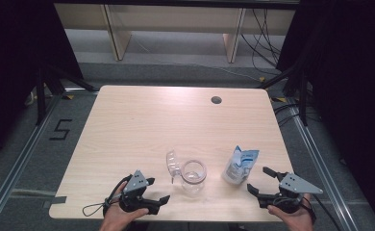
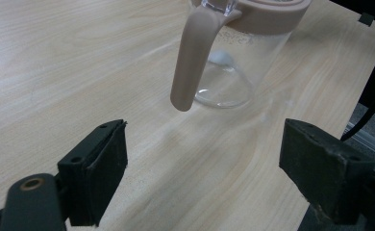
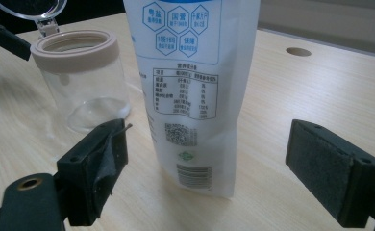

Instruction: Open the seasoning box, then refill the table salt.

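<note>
A clear jar (image 1: 193, 176) with a beige collar stands near the front edge of the worktop (image 1: 142, 120), its transparent flip lid (image 1: 172, 163) hanging open on the left side. Everything else sits in relation to it. Just to its right, a little apart, stands a white and blue pouch (image 1: 240, 165), upright and leaning slightly. The left gripper (image 1: 157, 190) hovers just in front and to the left of the jar, jaws spread wide with nothing between them; in the left gripper view the jar's beige handle (image 2: 191, 62) hangs straight ahead. The right gripper (image 1: 261, 181) waits to the right of the pouch, on the side away from the jar, jaws likewise apart and empty, with the pouch (image 3: 195, 91) squarely in front of them.

The pouch looks soft and light, a filled film bag that will crumple if pinched hard; I would take it across the flat lower body, above the bottom seam. The jar seems rigid, smooth and probably slippery on its clear wall, so the handle or the collar looks the safer hold.

On the pouch I can see blue hexagons with Chinese characters, a nutrition table, a square code and a barcode; none is sharp enough to read.
</note>
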The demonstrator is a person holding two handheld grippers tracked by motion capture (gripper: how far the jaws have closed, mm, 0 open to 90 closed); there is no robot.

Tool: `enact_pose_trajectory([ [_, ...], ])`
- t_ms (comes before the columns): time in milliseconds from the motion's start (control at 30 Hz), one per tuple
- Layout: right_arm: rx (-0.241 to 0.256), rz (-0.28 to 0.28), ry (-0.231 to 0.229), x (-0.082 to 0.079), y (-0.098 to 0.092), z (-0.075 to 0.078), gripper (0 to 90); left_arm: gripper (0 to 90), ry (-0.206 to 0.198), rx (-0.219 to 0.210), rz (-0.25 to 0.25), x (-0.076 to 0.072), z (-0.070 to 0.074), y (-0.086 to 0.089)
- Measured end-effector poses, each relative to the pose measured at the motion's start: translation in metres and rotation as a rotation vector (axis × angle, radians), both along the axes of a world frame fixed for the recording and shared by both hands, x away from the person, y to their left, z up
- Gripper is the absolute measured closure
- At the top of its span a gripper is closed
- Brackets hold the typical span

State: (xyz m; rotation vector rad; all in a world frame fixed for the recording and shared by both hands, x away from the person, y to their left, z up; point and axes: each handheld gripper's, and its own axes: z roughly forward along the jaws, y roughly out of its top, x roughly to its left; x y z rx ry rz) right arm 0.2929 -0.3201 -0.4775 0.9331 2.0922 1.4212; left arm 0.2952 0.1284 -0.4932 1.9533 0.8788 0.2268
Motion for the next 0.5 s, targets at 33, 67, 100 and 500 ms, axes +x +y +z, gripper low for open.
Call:
enact_pose_trajectory([
  [33,0.003,-0.001,0.002,0.002,0.001,-0.002,15.4,16.6,0.0,-0.001,-0.003,0.0,0.0,0.0],
  [67,-0.019,0.003,-0.014,0.004,0.0,-0.002,15.4,16.6,0.008,-0.001,-0.012,0.001,0.0,0.0],
  [100,-0.015,0.011,-0.03,0.007,0.001,-0.004,15.5,16.6,0.006,-0.002,-0.012,0.001,0.0,0.0],
  [500,-0.016,0.054,-0.056,0.021,0.011,-0.01,15.6,16.6,0.0,0.011,-0.007,0.0,0.0,-0.001],
])
